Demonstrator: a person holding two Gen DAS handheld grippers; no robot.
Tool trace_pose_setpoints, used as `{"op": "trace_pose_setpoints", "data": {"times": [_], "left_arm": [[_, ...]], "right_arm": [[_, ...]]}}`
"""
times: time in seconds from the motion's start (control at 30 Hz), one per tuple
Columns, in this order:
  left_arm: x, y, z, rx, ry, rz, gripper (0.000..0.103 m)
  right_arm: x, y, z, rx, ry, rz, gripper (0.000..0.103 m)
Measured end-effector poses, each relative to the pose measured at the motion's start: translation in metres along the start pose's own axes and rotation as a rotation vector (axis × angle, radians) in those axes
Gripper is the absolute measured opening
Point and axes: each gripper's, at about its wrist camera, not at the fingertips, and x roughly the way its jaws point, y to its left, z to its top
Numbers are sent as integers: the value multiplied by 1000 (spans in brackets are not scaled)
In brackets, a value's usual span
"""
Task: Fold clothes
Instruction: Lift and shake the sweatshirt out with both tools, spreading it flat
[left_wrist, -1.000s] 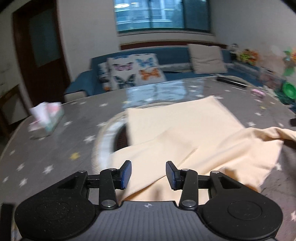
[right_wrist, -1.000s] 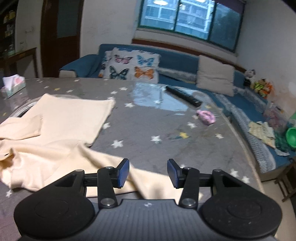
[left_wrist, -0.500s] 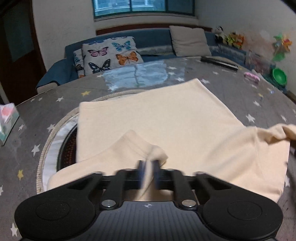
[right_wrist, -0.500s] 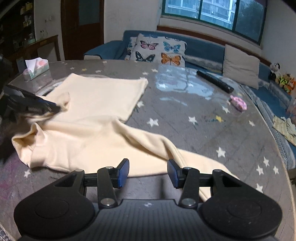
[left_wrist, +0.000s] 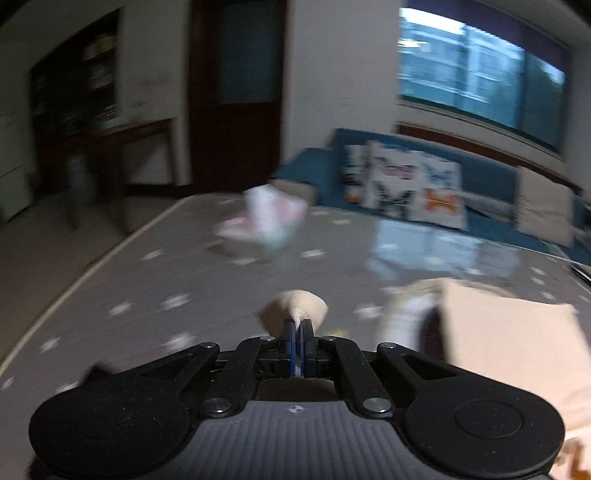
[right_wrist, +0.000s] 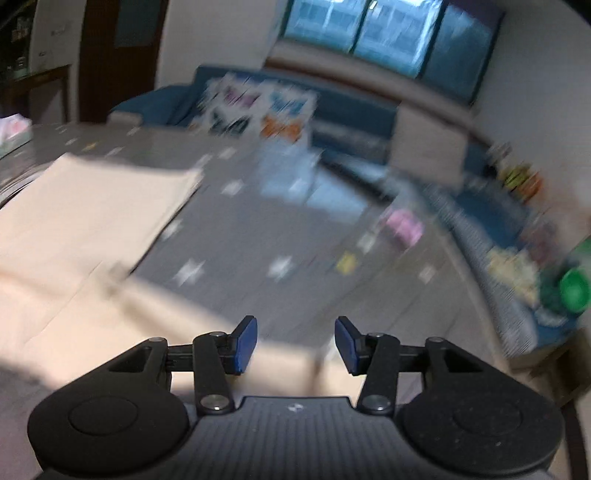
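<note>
Cloth (left_wrist: 295, 312) pinched by our left gripper (left_wrist: 297, 345).
Our right gripper (right_wrist: 294, 343) gapes, holding nothing; cloth's long axis unclear through blur.

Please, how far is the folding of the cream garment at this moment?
Early stage. Done: the left gripper has shut on a bunched bit of the cream garment. In hand: that bit is pinched between its fingers above the grey star-patterned table. Left: the right gripper is open over the cloth, holding nothing, and the garment still lies spread out, with no finished fold visible.
</note>
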Motion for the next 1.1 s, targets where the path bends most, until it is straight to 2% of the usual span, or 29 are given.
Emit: {"op": "trace_pose_setpoints", "data": {"times": [0.13, 0.27, 0.4, 0.47, 0.57, 0.63, 0.7, 0.73, 0.8, 0.9, 0.97, 1.1], "left_arm": [[1, 41, -20, -60, 67, 85, 2], [7, 55, -42, -64, 137, 130, 3], [6, 52, -47, -48, 147, 135, 8], [5, 51, -50, -40, 152, 138, 8], [4, 51, -51, -32, 150, 146, 8], [1, 53, -47, -29, 140, 156, 12], [-2, 56, -43, -30, 127, 170, 18], [-5, 57, -41, -31, 122, 179, 24], [-11, 58, -38, -24, 103, 186, 28], [-21, 55, -36, -1, 80, 169, 32], [-26, 47, -38, 22, 78, 127, 34], [-36, 15, -46, 104, 88, -14, 34]], "right_arm": [[-7, -13, 10, 61, -39, 15, 49], [-29, -12, -16, 51, 24, 90, 48], [-47, -2, -46, 53, 92, 181, 46], [-47, 5, -52, 58, 120, 243, 44], [-33, 14, -52, 57, 137, 276, 43], [-15, 13, -44, 64, 148, 258, 40], [4, 12, -31, 58, 104, 167, 38], [9, 9, -22, 63, 77, 135, 38], [17, 0, -2, 92, 23, 90, 38], [18, -10, 14, 115, -19, 72, 38], [14, -14, 13, 119, -21, 72, 39], [14, -18, -10, 145, 47, 73, 38]]}}
